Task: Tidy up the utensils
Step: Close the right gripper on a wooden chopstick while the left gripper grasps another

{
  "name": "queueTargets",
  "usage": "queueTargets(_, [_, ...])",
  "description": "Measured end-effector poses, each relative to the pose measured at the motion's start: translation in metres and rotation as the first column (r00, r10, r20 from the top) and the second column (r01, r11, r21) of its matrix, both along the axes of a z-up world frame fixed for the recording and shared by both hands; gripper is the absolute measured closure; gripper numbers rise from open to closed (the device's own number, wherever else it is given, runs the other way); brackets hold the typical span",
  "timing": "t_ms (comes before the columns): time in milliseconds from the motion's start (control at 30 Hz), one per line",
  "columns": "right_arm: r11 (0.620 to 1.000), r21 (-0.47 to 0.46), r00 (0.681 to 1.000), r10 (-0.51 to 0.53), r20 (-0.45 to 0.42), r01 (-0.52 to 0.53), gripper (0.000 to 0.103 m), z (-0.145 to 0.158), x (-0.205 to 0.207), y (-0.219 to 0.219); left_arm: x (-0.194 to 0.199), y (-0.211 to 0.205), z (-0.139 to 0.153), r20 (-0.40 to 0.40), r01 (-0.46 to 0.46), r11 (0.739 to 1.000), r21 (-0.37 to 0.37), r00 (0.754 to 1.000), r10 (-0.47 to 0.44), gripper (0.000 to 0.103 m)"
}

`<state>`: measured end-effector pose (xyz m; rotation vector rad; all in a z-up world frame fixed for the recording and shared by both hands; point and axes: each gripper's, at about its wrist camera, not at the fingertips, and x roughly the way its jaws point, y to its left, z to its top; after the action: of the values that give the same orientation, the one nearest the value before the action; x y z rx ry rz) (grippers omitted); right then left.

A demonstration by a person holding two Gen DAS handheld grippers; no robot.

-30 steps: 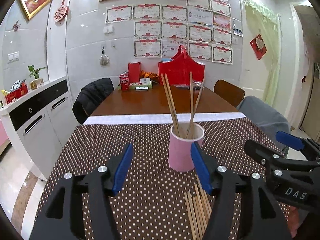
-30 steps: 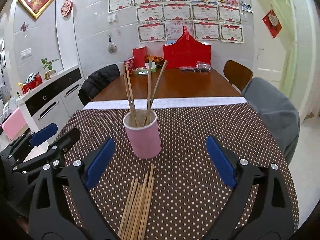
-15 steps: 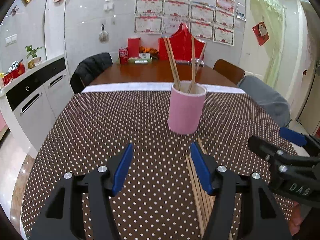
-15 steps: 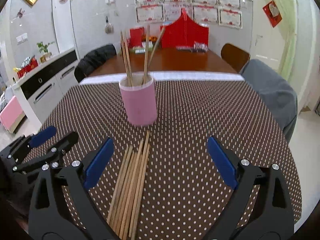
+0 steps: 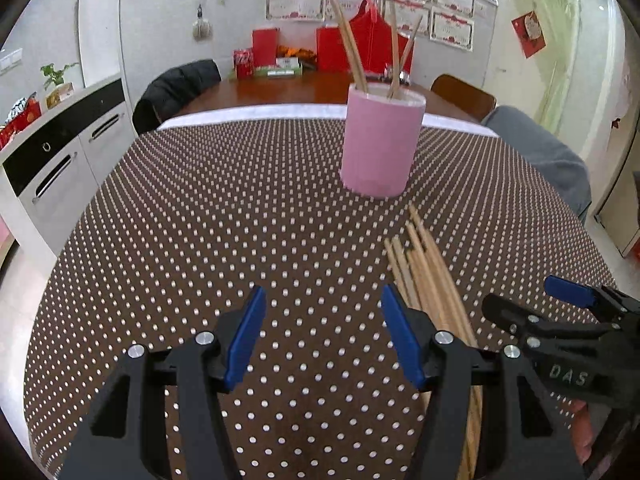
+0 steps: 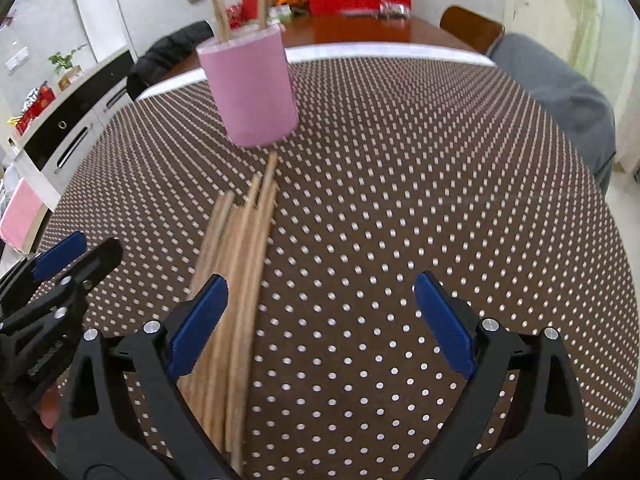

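Brown cloth with white dots point(image 5: 240, 208) covers the near end of a long table; past a white strip the bare wood carries red boxes and a red bag, below a wall of framed certificates. One pink cup point(image 5: 380, 144) stands upright on the cloth, slightly right of centre in the left wrist view, and holds four wooden chopsticks point(image 5: 352, 52) leaning apart, two to the left and two to the right. One loose bundle of chopsticks point(image 5: 428, 276) lies flat on the cloth just in front of the cup, its far tips near the cup's base but not touching it; the sticks overlap and blur, so an exact count is not possible, though there are at least six. The left gripper point(image 5: 322, 336) hovers over bare cloth with its two blue-padded fingers spread apart and nothing between them; the bundle runs under its right finger. The right gripper point(image 6: 320, 320) is also spread wide and empty, with the bundle passing beneath its left finger point(image 6: 198, 324). Each gripper appears at the edge of the other's view.
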<state>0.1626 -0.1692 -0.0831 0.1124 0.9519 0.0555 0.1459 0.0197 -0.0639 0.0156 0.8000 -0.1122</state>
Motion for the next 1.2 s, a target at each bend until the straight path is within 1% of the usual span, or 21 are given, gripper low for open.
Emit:
queueTargets(133, [1.000, 0.017, 0.998, -0.022, -0.056, 0.023, 0.010, -0.015, 0.003, -0.004, 0.000, 0.003, -0.010, -0.023, 0.000, 1.000, 0.001, 1.000, 0.000, 0.043])
queueTargets(233, [1.000, 0.012, 0.999, -0.019, -0.046, 0.019, 0.010, -0.014, -0.001, -0.004, -0.001, 0.004, -0.018, -0.043, 0.003, 1.000, 0.004, 0.999, -0.003, 0.043])
queueTargets(333, [1.000, 0.015, 0.999, -0.003, -0.054, 0.004, 0.010, -0.016, -0.005, 0.000, -0.001, 0.007, -0.022, -0.062, -0.005, 1.000, -0.016, 0.998, 0.004, 0.043])
queueTargets(433, [0.999, -0.048, 0.999, 0.009, -0.041, -0.011, 0.009, -0.019, -0.008, 0.009, -0.001, 0.009, -0.024, -0.072, -0.006, 1.000, -0.025, 0.997, 0.004, 0.043])
queueTargets(533, [0.998, -0.061, 0.999, 0.020, -0.027, -0.022, 0.009, -0.020, -0.008, 0.015, -0.003, 0.010, -0.027, -0.075, -0.005, 1.000, -0.024, 0.997, 0.003, 0.043])
queueTargets(633, [0.997, -0.083, 1.000, -0.003, -0.016, 0.002, 0.007, -0.020, -0.007, 0.018, -0.005, 0.010, -0.029, -0.078, -0.005, 0.999, -0.034, 0.997, 0.002, 0.043])
queueTargets(867, [0.993, -0.121, 1.000, 0.010, 0.000, -0.010, 0.006, -0.020, 0.007, 0.020, -0.008, 0.014, -0.033, -0.087, -0.010, 0.998, -0.054, 0.996, 0.005, 0.043])
queueTargets(933, [0.987, -0.161, 1.000, 0.010, -0.009, -0.012, 0.006, -0.023, 0.015, 0.023, -0.008, 0.012, -0.032, -0.086, -0.004, 0.998, -0.060, 0.996, -0.001, 0.043])
queueTargets(967, [0.985, -0.175, 1.000, -0.001, 0.005, 0.002, 0.006, -0.022, 0.019, 0.024, -0.009, 0.012, -0.031, -0.084, 0.001, 0.998, -0.063, 0.996, -0.006, 0.043])
queueTargets(1067, [0.986, -0.163, 1.000, 0.017, 0.007, -0.015, 0.006, -0.023, 0.025, 0.021, -0.009, 0.009, -0.029, -0.078, 0.006, 0.998, -0.065, 0.997, -0.011, 0.043])
queueTargets(1100, [0.989, -0.141, 0.999, 0.039, 0.001, -0.038, 0.007, -0.024, 0.031, 0.019, -0.009, 0.008, -0.028, -0.077, 0.006, 0.998, -0.070, 0.997, -0.012, 0.043])
queueTargets(1133, [0.992, -0.111, 0.998, 0.055, -0.003, -0.055, 0.014, -0.024, 0.034, 0.016, -0.009, 0.008, -0.028, -0.077, 0.007, 0.997, -0.075, 0.997, -0.013, 0.043])
queueTargets(1167, [0.992, -0.114, 0.998, 0.062, 0.012, -0.060, 0.025, -0.022, 0.035, 0.013, -0.009, 0.007, -0.027, -0.078, 0.010, 0.997, -0.080, 0.997, -0.017, 0.043])
queueTargets(1200, [0.991, -0.109, 0.996, 0.077, 0.036, -0.073, 0.064, -0.019, 0.033, 0.012, -0.010, 0.006, -0.026, -0.078, 0.016, 0.996, -0.084, 0.997, -0.022, 0.043])
